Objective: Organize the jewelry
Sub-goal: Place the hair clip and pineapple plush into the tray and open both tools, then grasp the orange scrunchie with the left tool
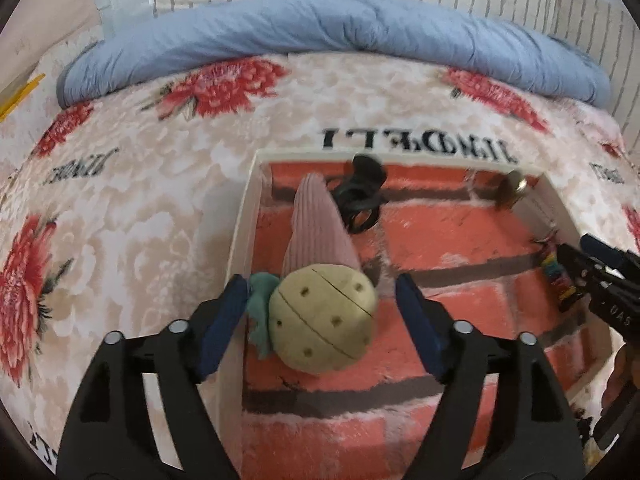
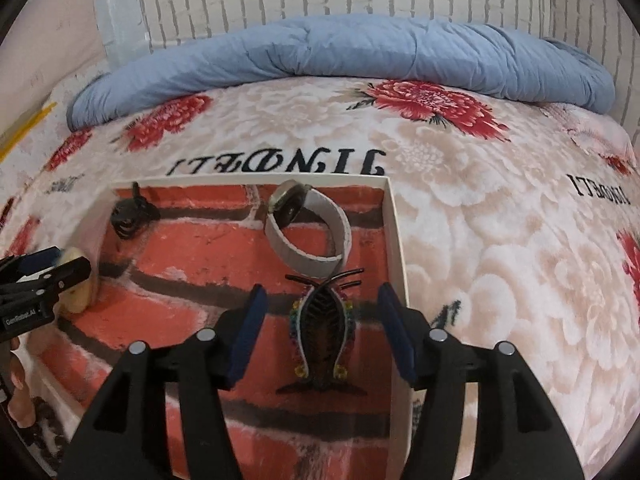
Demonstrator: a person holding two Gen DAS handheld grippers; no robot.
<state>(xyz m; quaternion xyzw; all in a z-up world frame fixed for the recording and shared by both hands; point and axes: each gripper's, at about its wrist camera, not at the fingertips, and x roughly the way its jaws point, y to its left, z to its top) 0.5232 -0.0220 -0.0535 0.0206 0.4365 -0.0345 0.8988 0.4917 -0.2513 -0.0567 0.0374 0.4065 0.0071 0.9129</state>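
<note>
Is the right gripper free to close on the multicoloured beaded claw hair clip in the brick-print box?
Probably yes: the right gripper is open, the multicoloured beaded claw hair clip lies between its pads, nothing covers it.

From my left tool's camera, the watch (image 1: 510,192) blurs to a smear, and my right tool (image 1: 600,280) hides most of the colourful hair claw (image 1: 554,276).
</note>
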